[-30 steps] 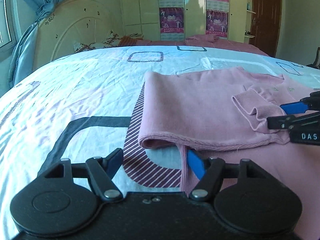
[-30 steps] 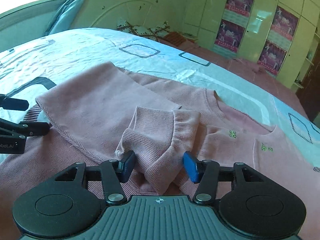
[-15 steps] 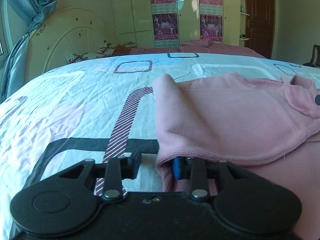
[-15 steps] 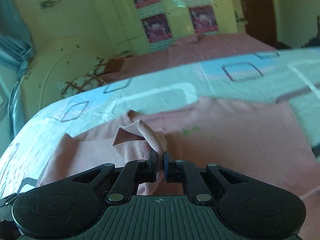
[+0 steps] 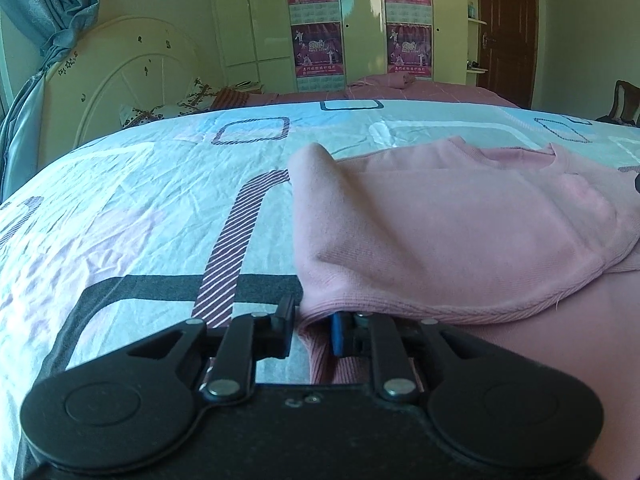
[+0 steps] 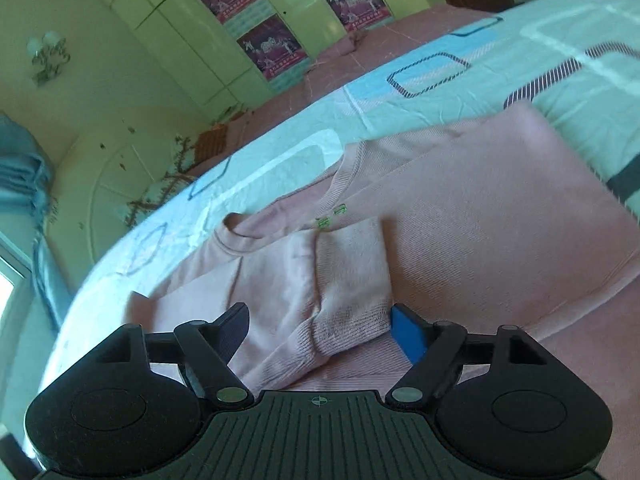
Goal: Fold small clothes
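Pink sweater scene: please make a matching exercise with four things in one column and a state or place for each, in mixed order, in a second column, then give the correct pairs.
Things
1. left gripper
2. right gripper
3. sleeve cuff
4. bedsheet

States or places
A. lies folded across the chest of the pink sweater
B. open, fingers either side of the cuff
C. under the sweater, patterned with squares and stripes
D. closing around the sweater's hem edge, with a gap left

Pairs: 1-D, 2-B, 3-A, 4-C
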Tool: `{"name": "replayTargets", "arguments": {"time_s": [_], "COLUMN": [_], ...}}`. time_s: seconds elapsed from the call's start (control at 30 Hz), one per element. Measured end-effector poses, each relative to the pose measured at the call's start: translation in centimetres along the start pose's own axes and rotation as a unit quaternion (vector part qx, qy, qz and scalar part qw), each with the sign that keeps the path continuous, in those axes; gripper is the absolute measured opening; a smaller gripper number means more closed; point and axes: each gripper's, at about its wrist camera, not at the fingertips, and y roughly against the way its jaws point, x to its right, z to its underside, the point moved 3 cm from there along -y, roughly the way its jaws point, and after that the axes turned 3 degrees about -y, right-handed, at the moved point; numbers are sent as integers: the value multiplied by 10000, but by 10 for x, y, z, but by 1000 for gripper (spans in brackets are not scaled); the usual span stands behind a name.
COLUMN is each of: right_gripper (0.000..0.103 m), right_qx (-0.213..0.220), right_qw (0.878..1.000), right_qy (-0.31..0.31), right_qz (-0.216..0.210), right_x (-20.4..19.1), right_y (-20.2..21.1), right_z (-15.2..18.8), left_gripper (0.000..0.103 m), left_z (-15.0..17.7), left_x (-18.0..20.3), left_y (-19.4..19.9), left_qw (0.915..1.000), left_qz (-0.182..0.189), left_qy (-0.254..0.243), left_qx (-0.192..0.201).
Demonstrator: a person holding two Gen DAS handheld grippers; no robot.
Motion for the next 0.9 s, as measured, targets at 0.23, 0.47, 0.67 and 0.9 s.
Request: {"name": "replayTargets", "arguments": {"time_s": [0.23, 0.47, 0.67, 0.9], "right_gripper": [15, 6, 7, 62], "right_qx": [-141, 446, -96, 409], "right_qw": [9988, 9870, 9866, 9905], "right_qy": [125, 1319, 1267, 978], "right_qz": [461, 799, 1022, 878], "right_x": [0, -24, 2, 11], "right_y": [-22, 3, -5, 24], "right_z": [5, 4, 11, -15], "left_gripper": [14, 14, 18, 31], "left_z": [0, 2, -4, -21], "left_x": [1, -4, -10, -32], "left_y": [0, 0, 4, 23], "left_qw": [9999, 9997, 9987, 9933], "left_qz": [-27, 38, 313, 702], "left_qy": [62, 235, 325, 896], "left_qx": [91, 21, -217, -189]}}
